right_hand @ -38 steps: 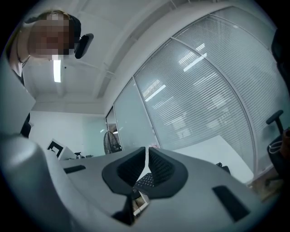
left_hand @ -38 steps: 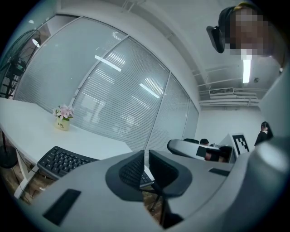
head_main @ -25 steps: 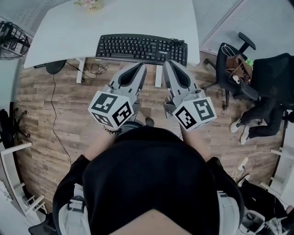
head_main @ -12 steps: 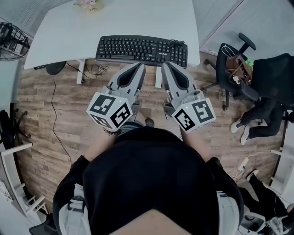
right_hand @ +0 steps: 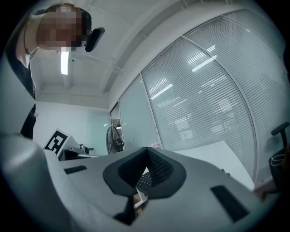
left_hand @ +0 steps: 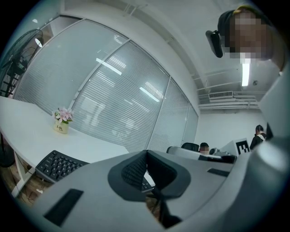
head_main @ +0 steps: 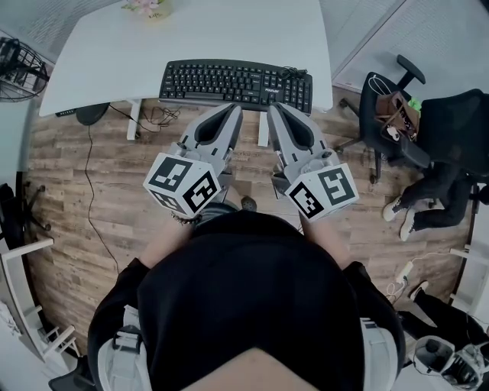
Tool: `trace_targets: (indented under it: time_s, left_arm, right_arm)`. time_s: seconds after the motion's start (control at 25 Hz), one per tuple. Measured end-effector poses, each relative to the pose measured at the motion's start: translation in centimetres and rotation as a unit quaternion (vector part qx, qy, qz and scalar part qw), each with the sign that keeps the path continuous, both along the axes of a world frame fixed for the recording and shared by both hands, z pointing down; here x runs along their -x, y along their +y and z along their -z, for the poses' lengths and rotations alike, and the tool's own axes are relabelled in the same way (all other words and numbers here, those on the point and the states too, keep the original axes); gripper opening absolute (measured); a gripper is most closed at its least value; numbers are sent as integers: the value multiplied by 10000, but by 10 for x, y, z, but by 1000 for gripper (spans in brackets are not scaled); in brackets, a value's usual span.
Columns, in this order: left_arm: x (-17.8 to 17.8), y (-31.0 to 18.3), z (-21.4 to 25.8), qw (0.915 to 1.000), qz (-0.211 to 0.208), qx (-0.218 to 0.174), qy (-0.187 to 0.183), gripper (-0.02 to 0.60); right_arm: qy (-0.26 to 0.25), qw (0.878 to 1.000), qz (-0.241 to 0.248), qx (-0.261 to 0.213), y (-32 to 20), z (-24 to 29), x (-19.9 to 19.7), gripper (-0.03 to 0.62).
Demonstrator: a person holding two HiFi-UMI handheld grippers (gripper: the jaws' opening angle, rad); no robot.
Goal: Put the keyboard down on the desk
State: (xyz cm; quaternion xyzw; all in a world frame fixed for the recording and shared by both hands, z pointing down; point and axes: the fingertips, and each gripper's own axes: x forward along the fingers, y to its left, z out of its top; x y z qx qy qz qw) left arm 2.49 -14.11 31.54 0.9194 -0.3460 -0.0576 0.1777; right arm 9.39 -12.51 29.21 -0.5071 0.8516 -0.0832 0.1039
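Observation:
A black keyboard (head_main: 235, 82) lies flat on the white desk (head_main: 114, 53), along its near edge. In the left gripper view the keyboard (left_hand: 56, 165) shows low on the left. My left gripper (head_main: 235, 108) points at the keyboard's near edge, its jaws shut with nothing between them (left_hand: 146, 152). My right gripper (head_main: 273, 108) sits beside it, tip just short of the keyboard, also shut and empty (right_hand: 147, 148). Keyboard keys (right_hand: 145, 179) show through the gap below its closed pads.
A small flower pot (head_main: 149, 8) stands at the desk's far edge. A fan (head_main: 19, 69) is at the left. Two black office chairs (head_main: 397, 114) stand to the right, with a seated person's legs (head_main: 428, 206). Cables (head_main: 157, 114) hang under the desk.
My left gripper has edged slightly to the left. The keyboard and the right gripper stay where they were.

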Motion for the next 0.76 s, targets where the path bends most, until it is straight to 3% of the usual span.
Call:
trace_targets:
  time_s: [0.76]
  left_arm:
    - [-3,0,-3,10000,-52,11,20,12]
  right_arm:
    - [-30,10000,30,51,-1,-5,1,3]
